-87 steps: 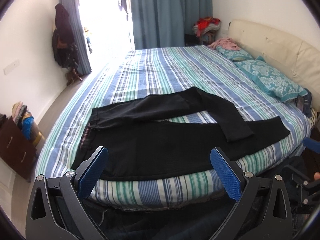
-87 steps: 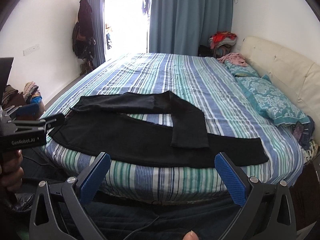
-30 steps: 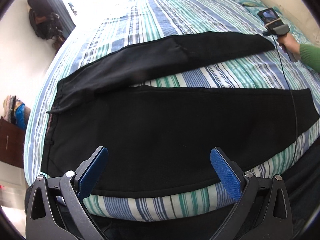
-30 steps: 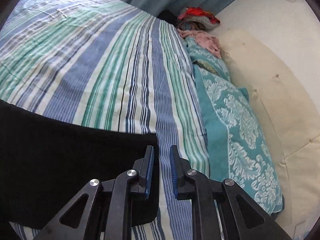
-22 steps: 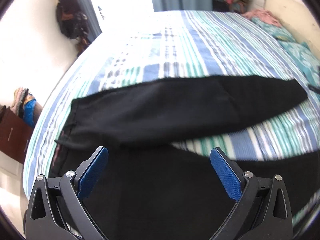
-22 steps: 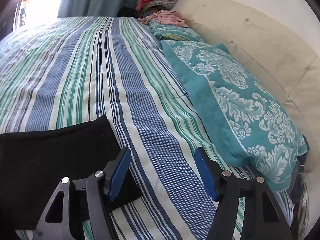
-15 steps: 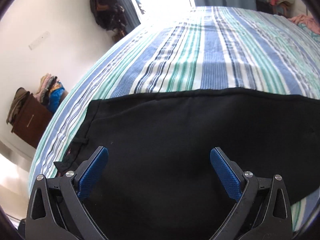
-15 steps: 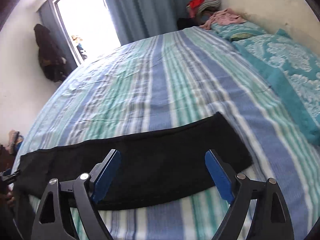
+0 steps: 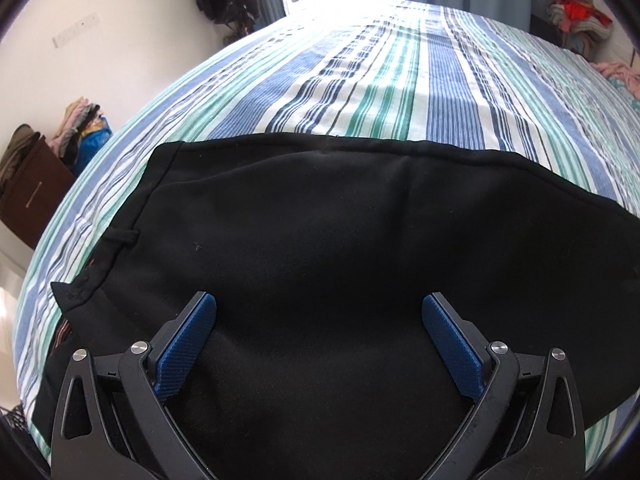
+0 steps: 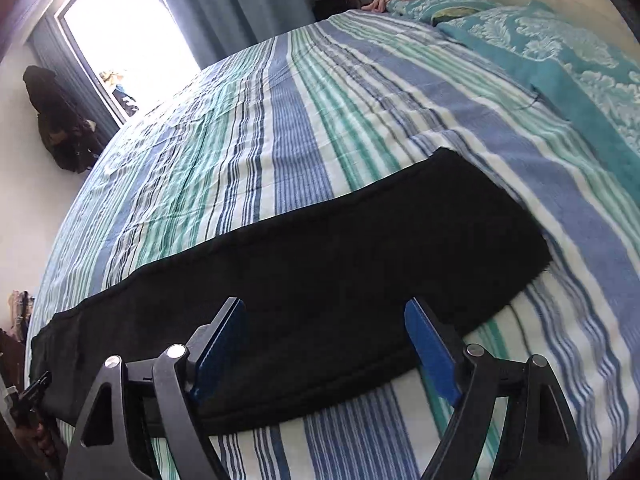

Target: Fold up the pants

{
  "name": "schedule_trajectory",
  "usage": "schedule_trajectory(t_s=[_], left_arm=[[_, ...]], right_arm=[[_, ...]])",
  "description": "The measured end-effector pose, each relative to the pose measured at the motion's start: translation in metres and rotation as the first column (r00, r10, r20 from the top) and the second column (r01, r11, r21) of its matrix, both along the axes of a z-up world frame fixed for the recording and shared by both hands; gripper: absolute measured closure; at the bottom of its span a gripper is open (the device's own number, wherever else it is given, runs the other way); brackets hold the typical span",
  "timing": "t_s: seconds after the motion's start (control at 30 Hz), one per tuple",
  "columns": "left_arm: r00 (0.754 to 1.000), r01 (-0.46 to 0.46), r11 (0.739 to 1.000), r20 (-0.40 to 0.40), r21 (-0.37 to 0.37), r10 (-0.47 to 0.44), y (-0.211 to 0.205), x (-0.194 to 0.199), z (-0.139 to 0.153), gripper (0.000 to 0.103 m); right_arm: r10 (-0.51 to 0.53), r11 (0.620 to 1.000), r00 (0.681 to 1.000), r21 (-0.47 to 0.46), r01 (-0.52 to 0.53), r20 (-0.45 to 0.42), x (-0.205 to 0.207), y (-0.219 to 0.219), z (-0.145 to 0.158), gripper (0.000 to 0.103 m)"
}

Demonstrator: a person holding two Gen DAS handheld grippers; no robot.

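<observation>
Left wrist view: the left gripper (image 9: 319, 332) is wide open above the pants (image 9: 320, 248). The right gripper (image 10: 324, 338) has just been opening; nothing is pinched, and the pants' leg end (image 10: 472, 216) lies past its jaws on the bed (image 10: 288, 128).

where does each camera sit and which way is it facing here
Left wrist: on the left gripper, angled down at the waist end of the black fabric pants; open blue-padded jaws show.
Right wrist: on the right gripper, angled down at the pants' leg end; open jaws show.
Shared: the pants, the striped blue, green and white bedsheet, and the blue curtains.
</observation>
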State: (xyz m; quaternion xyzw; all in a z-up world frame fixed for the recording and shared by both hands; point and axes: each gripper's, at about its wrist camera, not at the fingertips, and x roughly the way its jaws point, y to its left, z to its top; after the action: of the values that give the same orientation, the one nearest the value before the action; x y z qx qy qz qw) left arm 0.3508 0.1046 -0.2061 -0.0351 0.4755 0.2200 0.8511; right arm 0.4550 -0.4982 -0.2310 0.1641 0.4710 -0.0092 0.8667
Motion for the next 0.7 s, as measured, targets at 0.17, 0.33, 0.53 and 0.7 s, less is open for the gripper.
schedule_trajectory(t_s=[0.17,0.33,0.53,0.7], left_arm=[[0.991,0.108,0.994,0.084,-0.005,-0.107,-0.037,-0.054,0.041,0.001],[0.939,0.342,0.937,0.053,-0.066,-0.339,-0.108,-0.131,0.042,0.001],[0.928,0.367,0.924,-0.022,-0.107,-0.372,-0.141,-0.164,0.006,0.000],[0.926,0.373,0.922,-0.019,-0.101,-0.377,-0.141,-0.167,0.002,0.000]], right_arm=[[0.032,0.998,0.996,0.054,-0.037,0.086,-0.089,0.007,0.060,0.015],[0.131,0.986,0.990,0.095,-0.136,0.056,-0.205,0.063,0.061,0.010],[-0.008,0.999,0.998,0.037,0.011,-0.068,-0.289,0.059,0.014,0.010],[-0.106,0.992,0.994,-0.068,0.106,0.005,-0.296,0.031,0.024,0.010]])
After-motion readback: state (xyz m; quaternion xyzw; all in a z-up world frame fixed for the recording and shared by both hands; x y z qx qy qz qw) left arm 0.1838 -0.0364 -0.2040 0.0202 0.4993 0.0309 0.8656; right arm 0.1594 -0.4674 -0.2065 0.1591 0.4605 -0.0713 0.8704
